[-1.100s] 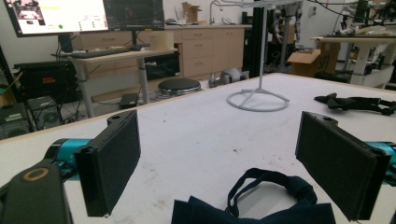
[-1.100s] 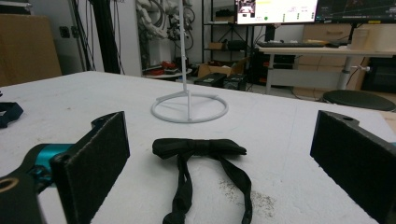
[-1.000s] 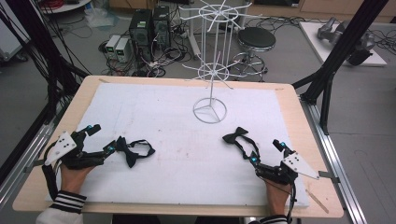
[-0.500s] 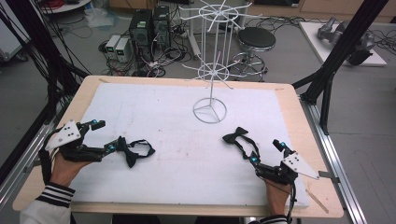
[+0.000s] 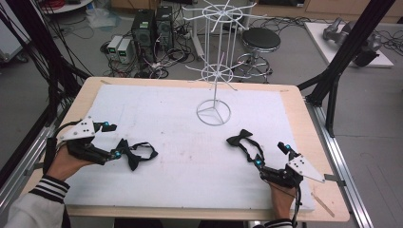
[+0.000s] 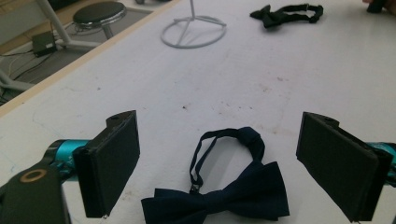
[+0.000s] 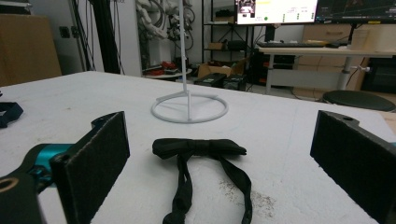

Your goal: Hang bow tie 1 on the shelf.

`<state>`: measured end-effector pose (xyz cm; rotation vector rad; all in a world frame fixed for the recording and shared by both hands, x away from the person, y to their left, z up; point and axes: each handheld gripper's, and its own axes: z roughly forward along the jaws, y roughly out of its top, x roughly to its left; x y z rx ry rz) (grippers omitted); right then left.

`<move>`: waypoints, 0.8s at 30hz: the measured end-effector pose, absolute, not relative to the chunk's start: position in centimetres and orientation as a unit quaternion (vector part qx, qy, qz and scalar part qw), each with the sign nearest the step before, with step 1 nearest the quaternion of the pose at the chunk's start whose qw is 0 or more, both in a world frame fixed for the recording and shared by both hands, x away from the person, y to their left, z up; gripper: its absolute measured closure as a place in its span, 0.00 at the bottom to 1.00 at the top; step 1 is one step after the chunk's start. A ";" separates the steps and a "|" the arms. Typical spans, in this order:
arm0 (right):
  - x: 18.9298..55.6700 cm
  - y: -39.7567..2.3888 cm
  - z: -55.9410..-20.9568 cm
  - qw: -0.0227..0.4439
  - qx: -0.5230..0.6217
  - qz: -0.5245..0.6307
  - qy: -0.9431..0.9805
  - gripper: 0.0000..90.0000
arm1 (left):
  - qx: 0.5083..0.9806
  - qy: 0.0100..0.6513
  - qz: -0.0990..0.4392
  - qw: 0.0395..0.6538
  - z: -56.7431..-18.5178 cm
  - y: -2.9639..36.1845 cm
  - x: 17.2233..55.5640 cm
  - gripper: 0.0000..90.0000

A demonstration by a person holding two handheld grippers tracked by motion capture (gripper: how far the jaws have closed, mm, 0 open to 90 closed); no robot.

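Note:
A dark navy bow tie [image 5: 133,155] [image 6: 224,198] with a looped strap lies flat on the white pad at the left. My left gripper [image 5: 111,139] [image 6: 226,163] is open right beside it, its jaws wide on either side of the tie's near end and touching nothing. A black bow tie [image 5: 240,137] [image 7: 198,147] lies at the right, its strap trailing back towards my right gripper [image 5: 270,154] [image 7: 224,168]. That gripper is open and low over the pad, with the strap between its jaws. A white wire stand [image 5: 214,114] [image 7: 189,109] [image 6: 194,32] rises at the back centre.
The white foam pad [image 5: 171,180] covers most of a wooden table [image 5: 85,95]. Black frame posts [image 5: 332,80] stand at both sides. A stool [image 5: 260,39] and computer boxes [image 5: 152,23] sit on the floor beyond the far edge.
My left hand has shifted right and turned, bringing its open jaws up to the navy bow tie. The right gripper and both ties stay where they were.

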<state>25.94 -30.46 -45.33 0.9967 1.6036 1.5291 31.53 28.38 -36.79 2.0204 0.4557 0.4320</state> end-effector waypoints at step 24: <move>25.9 -30.5 -45.3 0.349 0.384 0.591 0.618 0.04 | 0.897 0.131 0.130 0.402 -36.8 26.9 33.5 0.16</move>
